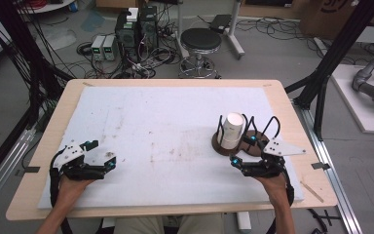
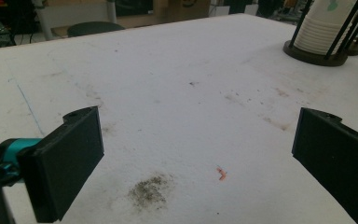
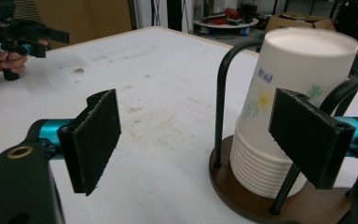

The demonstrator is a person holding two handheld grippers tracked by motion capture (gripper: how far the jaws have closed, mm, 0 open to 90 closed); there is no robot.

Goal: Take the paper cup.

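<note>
Right gripper (image 1: 244, 150): jaws wide, just beside the cup stack (image 1: 232, 130).
Left gripper (image 1: 100, 155): jaws wide, well apart from the cup stack.

even, bright indoor light, soft shadows, slightly grainy, blurred pictures.

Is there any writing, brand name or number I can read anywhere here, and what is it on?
Top paper cup in the stack: a short blue print beside the yellow and green flower drawings, too blurred to read.
Cardboard box on the floor behind the table: part of a dark printed mark, cut off and unreadable.
White foam mat, cup holder and both grippers: no text that can be made out.
</note>
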